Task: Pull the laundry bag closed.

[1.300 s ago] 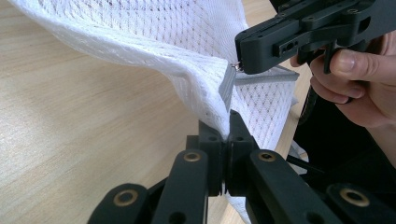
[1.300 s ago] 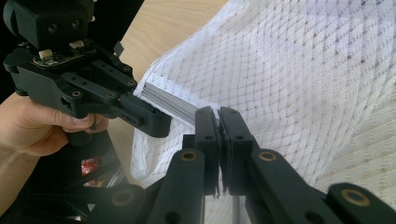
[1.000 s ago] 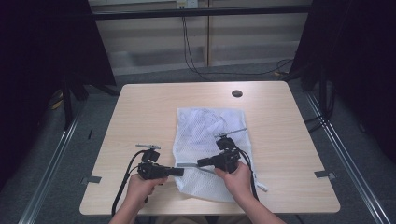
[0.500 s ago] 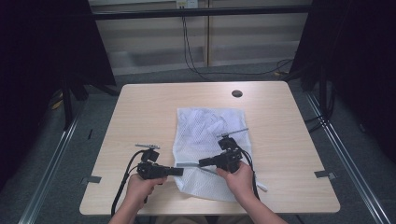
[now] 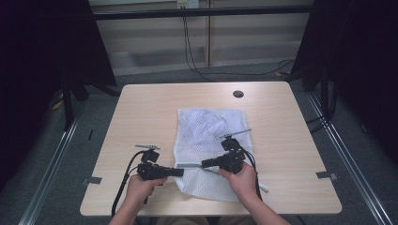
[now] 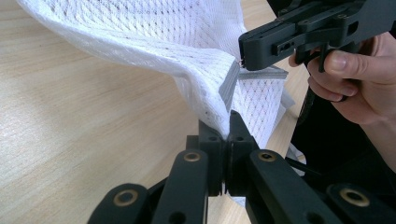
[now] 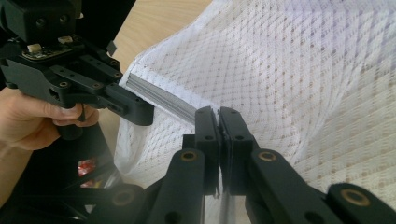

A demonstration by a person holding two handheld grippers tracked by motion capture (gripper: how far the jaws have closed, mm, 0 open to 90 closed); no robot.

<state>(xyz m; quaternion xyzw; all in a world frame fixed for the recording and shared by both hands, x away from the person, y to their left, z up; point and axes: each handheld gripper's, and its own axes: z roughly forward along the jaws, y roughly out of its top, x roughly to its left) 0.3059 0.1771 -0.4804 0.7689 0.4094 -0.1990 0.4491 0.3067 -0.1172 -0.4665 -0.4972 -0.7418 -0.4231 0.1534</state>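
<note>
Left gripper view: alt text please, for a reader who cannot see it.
The left tongs are shut on the edge of a white mesh bag, lifting it off the wooden table. At upper right, the right tongs, held by a hand, meet the bag's grey zipper strip.

In the left gripper view, the left gripper (image 6: 228, 122) has its jaws clamped on the edge of the white mesh bag (image 6: 177, 42), lifted off the table (image 6: 70, 121), while the right gripper (image 6: 247, 46) grips the bag's grey strip (image 6: 229, 86) just above.
</note>
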